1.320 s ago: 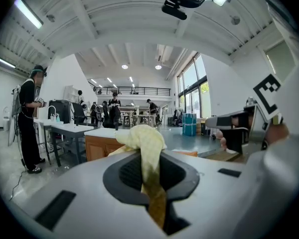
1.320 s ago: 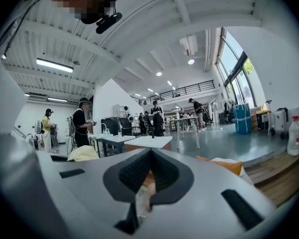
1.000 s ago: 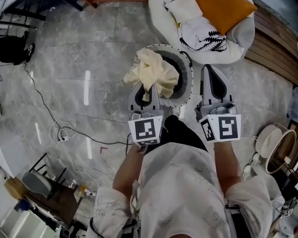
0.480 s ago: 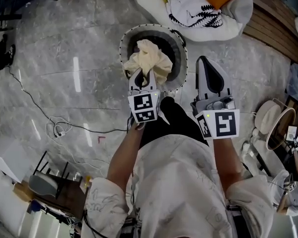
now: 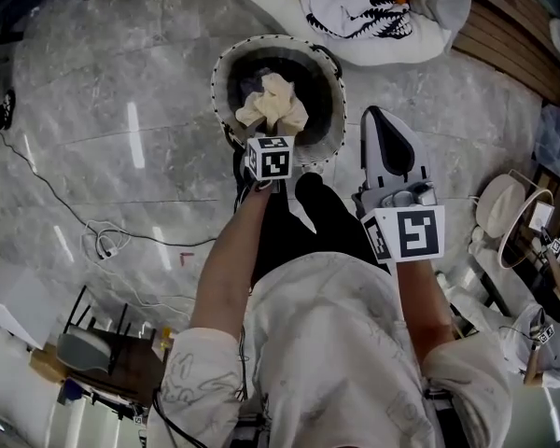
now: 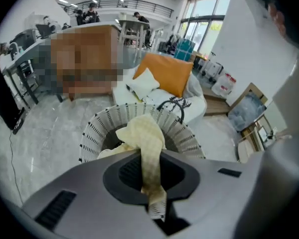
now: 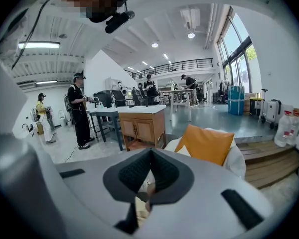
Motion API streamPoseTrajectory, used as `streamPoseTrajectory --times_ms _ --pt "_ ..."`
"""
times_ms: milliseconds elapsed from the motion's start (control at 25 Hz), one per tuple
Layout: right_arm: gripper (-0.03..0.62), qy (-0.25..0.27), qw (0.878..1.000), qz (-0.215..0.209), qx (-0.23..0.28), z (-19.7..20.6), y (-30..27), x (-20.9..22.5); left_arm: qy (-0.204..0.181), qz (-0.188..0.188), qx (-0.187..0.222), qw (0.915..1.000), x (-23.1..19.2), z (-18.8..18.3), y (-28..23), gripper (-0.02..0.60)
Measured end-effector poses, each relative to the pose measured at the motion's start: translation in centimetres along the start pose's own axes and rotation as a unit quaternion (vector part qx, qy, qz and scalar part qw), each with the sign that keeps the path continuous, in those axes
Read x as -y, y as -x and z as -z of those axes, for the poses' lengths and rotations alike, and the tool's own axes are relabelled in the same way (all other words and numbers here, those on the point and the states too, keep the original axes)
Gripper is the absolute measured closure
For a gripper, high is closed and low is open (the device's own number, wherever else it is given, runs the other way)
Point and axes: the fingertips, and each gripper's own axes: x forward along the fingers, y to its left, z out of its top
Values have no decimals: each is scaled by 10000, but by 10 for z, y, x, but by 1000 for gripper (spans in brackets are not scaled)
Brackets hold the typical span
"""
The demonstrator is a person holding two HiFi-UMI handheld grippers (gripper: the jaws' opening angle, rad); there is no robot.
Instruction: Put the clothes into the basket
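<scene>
A white slatted laundry basket (image 5: 327,73) stands on the marble floor in front of me. A cream cloth (image 5: 273,104) hangs down into it. My left gripper (image 5: 268,143) points steeply down over the basket's near rim and is shut on the cloth. In the left gripper view a strip of the cream cloth (image 6: 150,158) runs through the left gripper (image 6: 150,156), with the basket (image 6: 189,133) just beyond. My right gripper (image 5: 380,124) hovers to the right of the basket, jaws together and nothing held. Its right gripper view shows the right gripper (image 7: 150,152) closed at the tip.
A white beanbag (image 5: 439,26) with an orange cushion (image 7: 207,143) and a black-printed white garment (image 5: 355,12) lies behind the basket. Wooden steps (image 5: 518,35) run at the right, a cable (image 5: 103,241) trails on the floor at the left. People stand near a wooden cabinet (image 7: 142,126).
My left gripper has dropped and tipped downward, lowering the cream cloth from above the rim into the basket. The right gripper has sunk a little beside the basket.
</scene>
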Motion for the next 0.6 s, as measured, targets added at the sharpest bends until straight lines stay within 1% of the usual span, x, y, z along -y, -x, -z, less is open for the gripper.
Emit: streamPoseTrajectory --times_ms 80,200,280,320,360,400,440,520,600 --pt "606 -8 10000 19 -4 2 0 2 -46 -29 -263 9996 -1 12 -10 548" --pt "606 -13 10000 47 -36 5 1 5 178 -27 -370 9992 1 19 -16 548" --pt "606 -27 10000 62 -62 8 1 5 221 24 -585 9980 6 27 -18 542" --pt "606 -35 9999 69 -70 8 2 5 249 65 -748 9969 9 33 -19 530" --pt "606 -42 9999 72 -71 8 2 4 325 122 -899 9953 12 38 -20 496" --pt "606 -45 9999 71 -64 7 3 4 450 190 -1008 9937 15 40 -19 446" --pt "606 -42 10000 69 -53 5 3 3 593 253 -1071 9922 17 41 -18 411" --pt "606 -32 10000 63 -29 3 5 2 785 325 -1106 9902 21 44 -16 396" --pt "606 -32 10000 49 -4 2 8 1 785 326 -1090 9904 22 49 -12 396"
